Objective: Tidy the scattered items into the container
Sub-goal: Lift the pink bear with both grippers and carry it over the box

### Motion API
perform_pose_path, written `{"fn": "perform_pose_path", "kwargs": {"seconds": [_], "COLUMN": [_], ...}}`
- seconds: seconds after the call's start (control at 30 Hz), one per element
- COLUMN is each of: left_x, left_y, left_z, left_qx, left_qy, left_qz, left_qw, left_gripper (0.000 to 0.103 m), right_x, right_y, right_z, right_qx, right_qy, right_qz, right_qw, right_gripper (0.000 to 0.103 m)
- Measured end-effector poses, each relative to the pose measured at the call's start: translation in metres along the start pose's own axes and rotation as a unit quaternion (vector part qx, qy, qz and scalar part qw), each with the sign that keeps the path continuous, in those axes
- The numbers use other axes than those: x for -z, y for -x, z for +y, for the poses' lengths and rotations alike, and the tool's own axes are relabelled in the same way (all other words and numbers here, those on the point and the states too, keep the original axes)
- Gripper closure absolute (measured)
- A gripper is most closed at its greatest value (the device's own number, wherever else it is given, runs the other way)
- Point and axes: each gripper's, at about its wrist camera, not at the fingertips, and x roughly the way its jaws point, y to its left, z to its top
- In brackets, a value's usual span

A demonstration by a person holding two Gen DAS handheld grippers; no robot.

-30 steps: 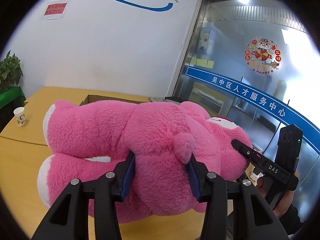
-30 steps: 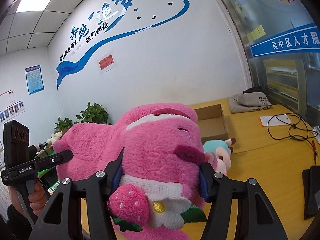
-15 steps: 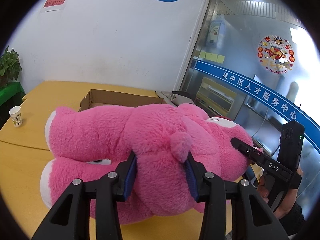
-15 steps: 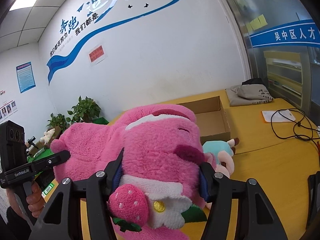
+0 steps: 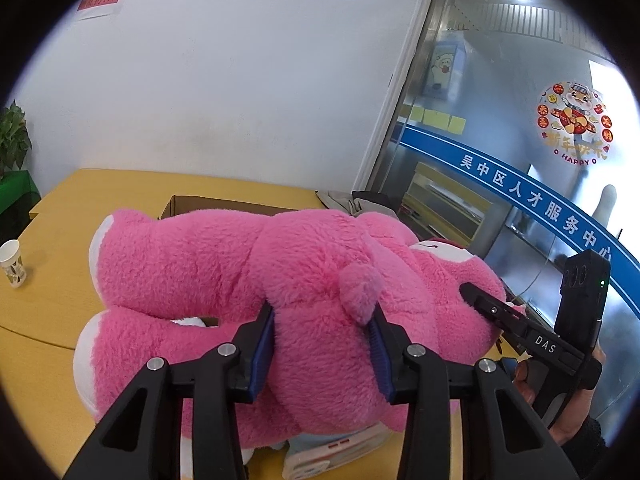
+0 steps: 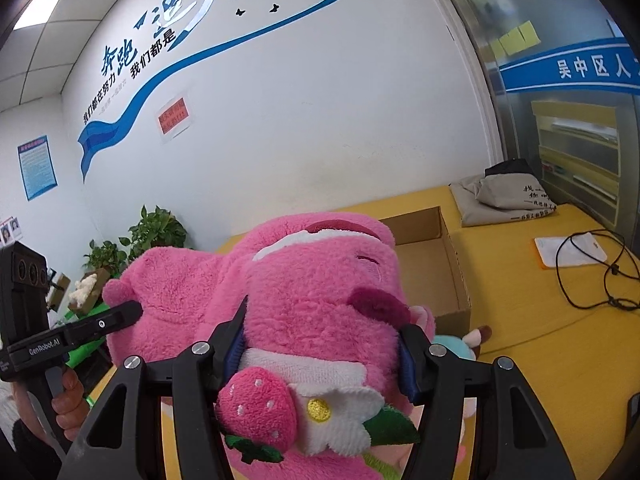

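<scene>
A large pink plush bear (image 5: pixel 248 264) is held in the air between both grippers. My left gripper (image 5: pixel 320 344) is shut on its rump, near the small round tail. My right gripper (image 6: pixel 324 340) is shut on its head (image 6: pixel 320 280), just above the strawberry and flower on its chest. An open cardboard box (image 6: pixel 432 264) lies on the yellow table behind the bear; in the left wrist view only the box's rim (image 5: pixel 180 202) shows. A small teal plush (image 6: pixel 456 346) lies on the table under the bear, mostly hidden.
A paper cup (image 5: pixel 12 264) stands at the table's left. A grey cloth bag (image 6: pixel 504 200), a paper and a black cable (image 6: pixel 592 276) lie at the right. Potted plants (image 6: pixel 156 232) stand by the wall. A flat pink-and-white packet (image 5: pixel 332 452) lies under the bear.
Both grippers have lifted the bear and carried it toward the box, which shows closer now in the right wrist view. Both grips are unchanged.
</scene>
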Motion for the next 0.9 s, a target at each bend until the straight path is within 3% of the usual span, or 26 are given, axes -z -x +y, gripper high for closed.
{"fn": "perform_pose_path", "kwargs": {"seconds": [0.2, 0.3, 0.5, 0.73, 0.9], "left_x": [-0.005, -0.009, -0.031, -0.071, -0.101], "left_y": [-0.019, -0.026, -0.049, -0.089, -0.135], "left_z": [0.009, 0.014, 0.028, 0.045, 0.06], "left_qx": [-0.007, -0.014, -0.004, 0.01, 0.005], "left_qy": [0.007, 0.012, 0.016, 0.006, 0.003], "left_qz": [0.014, 0.014, 0.016, 0.014, 0.038], "left_qw": [0.9999, 0.9997, 0.9997, 0.9998, 0.9992], "left_gripper": [0.064, 0.066, 0.067, 0.07, 0.071], "right_x": [-0.008, -0.01, -0.021, -0.066, -0.097], "right_y": [-0.027, -0.048, -0.068, -0.098, -0.138], "right_z": [-0.013, -0.019, -0.022, -0.026, -0.04], "right_qx": [-0.008, -0.01, -0.002, 0.018, 0.028], "right_qy": [-0.011, -0.022, -0.026, -0.005, -0.005], "right_qz": [0.009, 0.034, 0.043, 0.018, 0.013], "right_qw": [1.0, 0.999, 0.999, 1.0, 1.0], "right_gripper": [0.039, 0.039, 0.039, 0.04, 0.04]}}
